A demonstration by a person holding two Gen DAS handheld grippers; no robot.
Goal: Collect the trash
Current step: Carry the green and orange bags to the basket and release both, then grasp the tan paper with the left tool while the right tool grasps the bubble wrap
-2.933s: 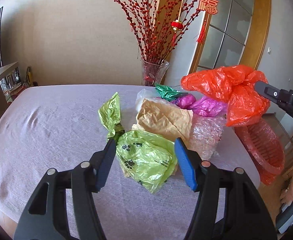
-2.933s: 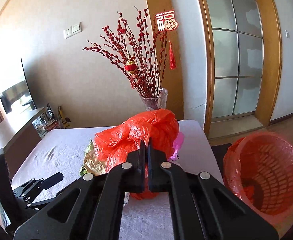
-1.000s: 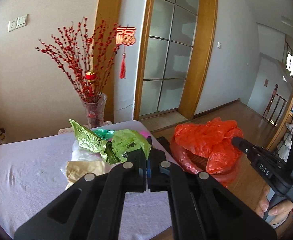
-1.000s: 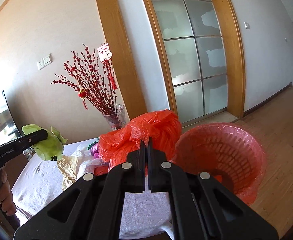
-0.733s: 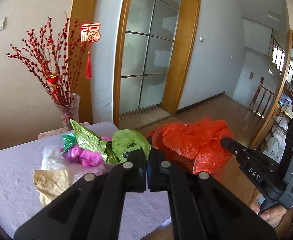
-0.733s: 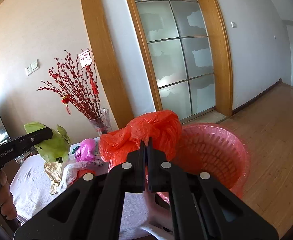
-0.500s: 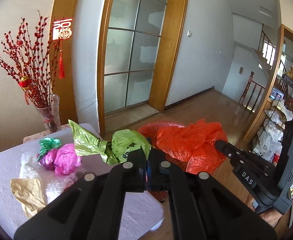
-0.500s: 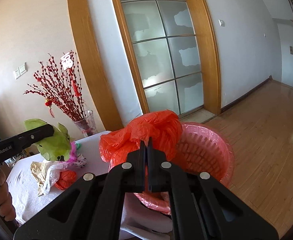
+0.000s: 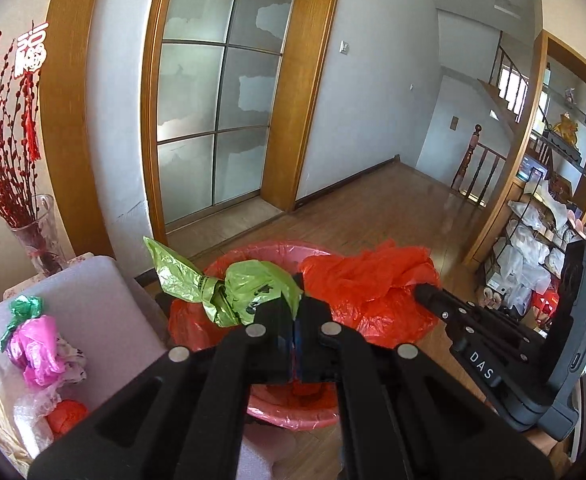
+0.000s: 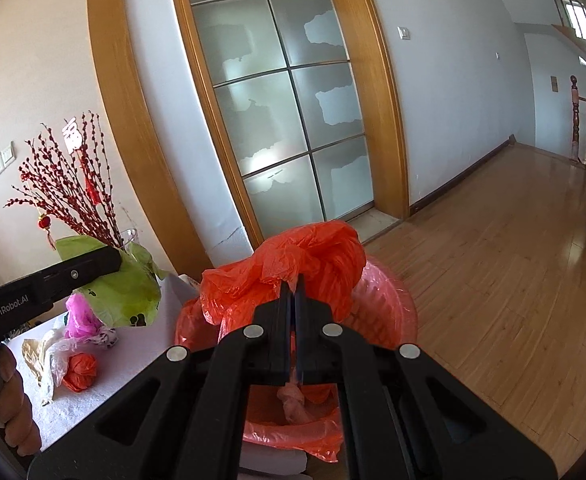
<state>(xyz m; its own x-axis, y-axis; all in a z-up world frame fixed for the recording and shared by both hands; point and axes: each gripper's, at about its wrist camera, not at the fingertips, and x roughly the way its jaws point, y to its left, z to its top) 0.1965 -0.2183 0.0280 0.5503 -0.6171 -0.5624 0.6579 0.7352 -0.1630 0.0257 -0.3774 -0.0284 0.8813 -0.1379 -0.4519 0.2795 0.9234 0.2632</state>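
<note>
Both jaws clenched: left gripper [image 9: 296, 312] grasping green bag [image 9: 229, 288], right gripper [image 10: 294, 286] orange bag [image 10: 293, 264], above basket [image 9: 253, 250].

Basket [image 9: 229, 256] on floor, just beside table [image 9: 93, 284]; two held bags over it; loose wrappers [image 9: 39, 344] on table; vase [image 9: 39, 236] behind.

Now swung away from the table [image 9: 93, 280] and over the red basket [image 9: 253, 250], where earlier aimed at the pile on the cloth. Left gripper [image 9: 296, 312], wide open around the green bag [image 9: 249, 292] at first, now clamped on it and carrying it above the basket rim. Right gripper [image 10: 294, 284] brings the orange bag [image 10: 293, 260] from above the table to directly over the basket opening, beside the green one. Both views now filled by basket and wooden floor [image 10: 493, 260].
</note>
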